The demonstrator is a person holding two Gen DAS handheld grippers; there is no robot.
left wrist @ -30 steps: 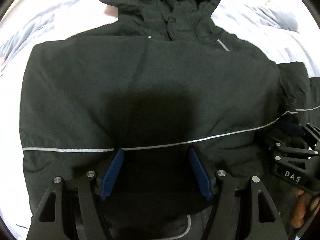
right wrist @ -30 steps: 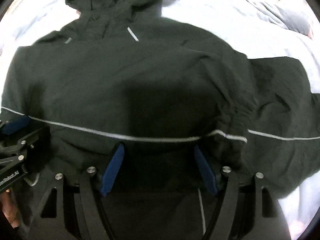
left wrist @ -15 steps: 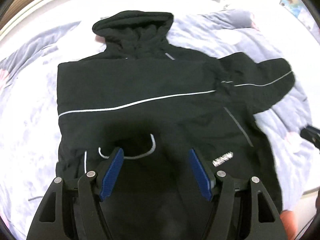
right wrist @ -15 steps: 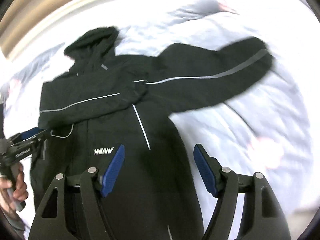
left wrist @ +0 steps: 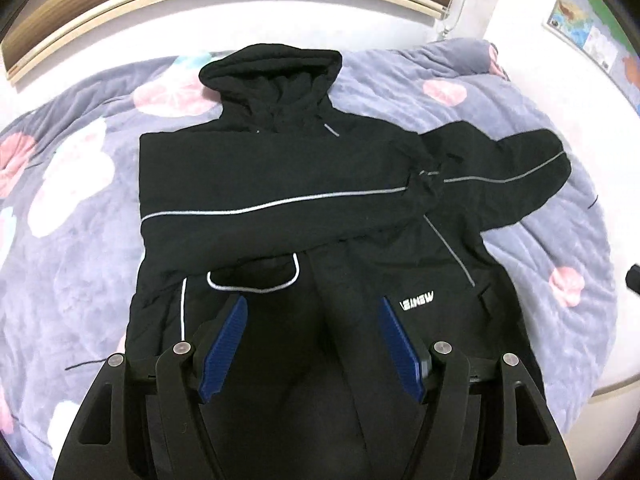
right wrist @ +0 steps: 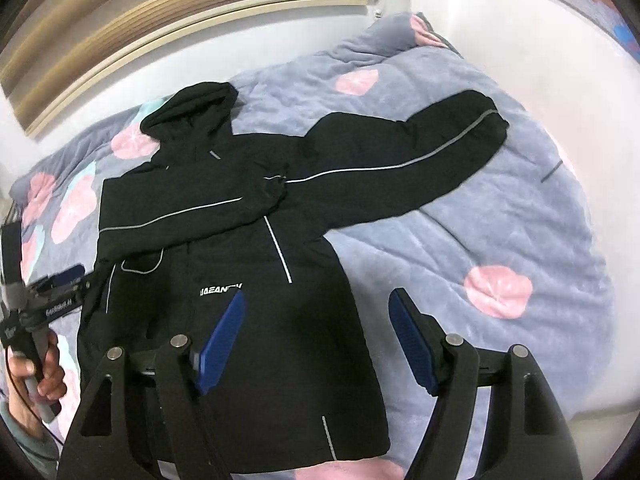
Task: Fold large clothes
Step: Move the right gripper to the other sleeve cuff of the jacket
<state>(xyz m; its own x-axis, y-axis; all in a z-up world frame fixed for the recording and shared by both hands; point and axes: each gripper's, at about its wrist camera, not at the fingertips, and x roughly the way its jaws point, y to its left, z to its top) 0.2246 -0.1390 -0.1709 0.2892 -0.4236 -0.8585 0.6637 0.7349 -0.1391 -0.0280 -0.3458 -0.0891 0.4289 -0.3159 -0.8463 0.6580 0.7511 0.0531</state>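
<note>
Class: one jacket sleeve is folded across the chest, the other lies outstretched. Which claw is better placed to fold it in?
Right. The outstretched sleeve lies on the right claw side, and that claw is open and empty; the left claw is across the jacket.

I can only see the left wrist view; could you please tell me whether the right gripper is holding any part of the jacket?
Observer: No, the right gripper is open, with nothing between its pads, clear of the jacket.
Operator: Thank you. My own gripper hides the bottom hem; how does it lie?
Observer: The hem lies flat on the bedspread, not yet folded up.
Operator: Can you see my left gripper from there?
Observer: Yes, the left gripper shows at the picture's left edge, by the jacket's folded-sleeve side, with a hand round its handle.
</note>
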